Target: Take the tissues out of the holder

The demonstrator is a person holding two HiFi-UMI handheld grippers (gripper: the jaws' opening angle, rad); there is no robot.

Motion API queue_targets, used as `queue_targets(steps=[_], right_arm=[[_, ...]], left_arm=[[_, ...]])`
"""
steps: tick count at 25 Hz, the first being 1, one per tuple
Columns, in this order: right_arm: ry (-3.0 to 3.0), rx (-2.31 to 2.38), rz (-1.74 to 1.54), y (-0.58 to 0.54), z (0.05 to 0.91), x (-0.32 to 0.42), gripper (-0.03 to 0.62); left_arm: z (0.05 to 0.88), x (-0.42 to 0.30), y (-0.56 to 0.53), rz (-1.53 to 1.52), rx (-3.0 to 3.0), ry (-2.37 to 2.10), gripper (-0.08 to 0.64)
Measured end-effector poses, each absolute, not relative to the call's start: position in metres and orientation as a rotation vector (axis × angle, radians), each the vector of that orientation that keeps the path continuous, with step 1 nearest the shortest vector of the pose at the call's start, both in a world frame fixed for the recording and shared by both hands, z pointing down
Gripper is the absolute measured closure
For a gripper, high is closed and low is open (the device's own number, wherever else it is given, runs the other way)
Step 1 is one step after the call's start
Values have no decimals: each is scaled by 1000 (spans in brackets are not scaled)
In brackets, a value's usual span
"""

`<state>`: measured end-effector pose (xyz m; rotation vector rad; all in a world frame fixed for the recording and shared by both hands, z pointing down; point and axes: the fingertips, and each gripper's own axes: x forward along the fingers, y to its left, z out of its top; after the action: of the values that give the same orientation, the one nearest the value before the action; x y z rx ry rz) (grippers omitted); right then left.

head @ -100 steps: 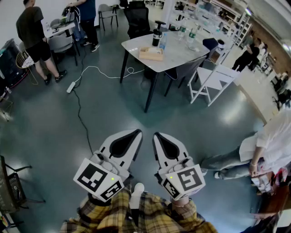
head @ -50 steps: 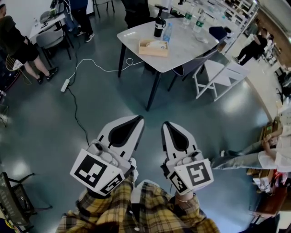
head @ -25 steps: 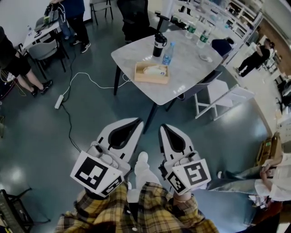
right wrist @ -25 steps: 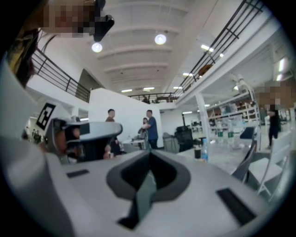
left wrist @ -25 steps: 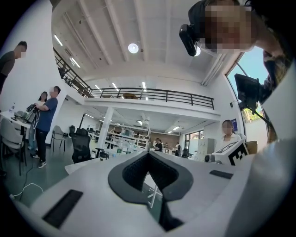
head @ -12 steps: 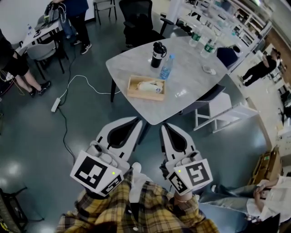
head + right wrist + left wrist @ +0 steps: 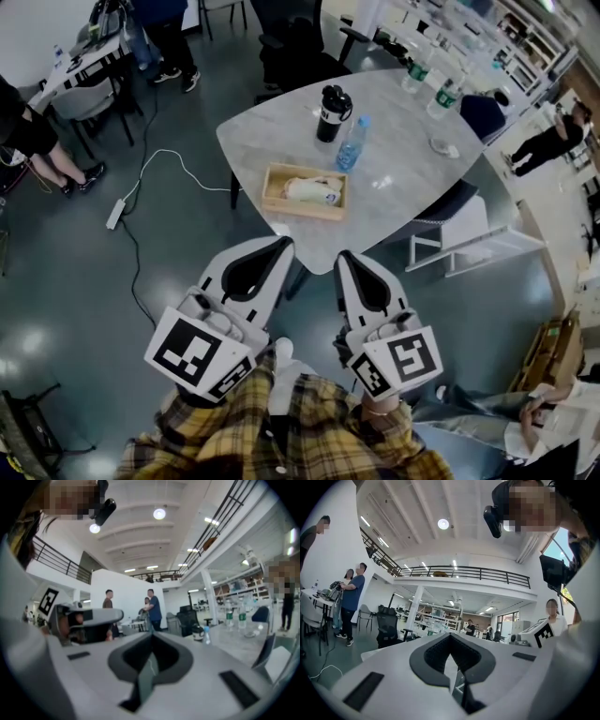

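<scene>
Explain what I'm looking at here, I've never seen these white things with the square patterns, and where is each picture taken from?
A person holds a two-jaw tool in each hand; the patterned cubes are part of the tools. The head view comes from a camera on the person's head, looking down at the left gripper and right gripper. The other two pictures come from cameras riding on each gripper, looking along its jaws. Both pairs of jaws are closed and hold nothing. Ahead stands a grey table with a wooden holder containing tissues, a black flask and a water bottle. Neither gripper touches the holder.
</scene>
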<state>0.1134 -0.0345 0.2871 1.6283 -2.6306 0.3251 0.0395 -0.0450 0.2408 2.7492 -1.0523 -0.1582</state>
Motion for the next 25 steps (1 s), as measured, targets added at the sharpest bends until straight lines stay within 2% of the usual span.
queue_targets(steps=[16,25], right_arm=[[-2455,1811,300,-213,294,127,581],[-2346,1942,304,-262,294,139,581]], left_arm=[[249,60,-233,-99,2819,-806,543],[257,70,-285,-49,2847,-654,541]])
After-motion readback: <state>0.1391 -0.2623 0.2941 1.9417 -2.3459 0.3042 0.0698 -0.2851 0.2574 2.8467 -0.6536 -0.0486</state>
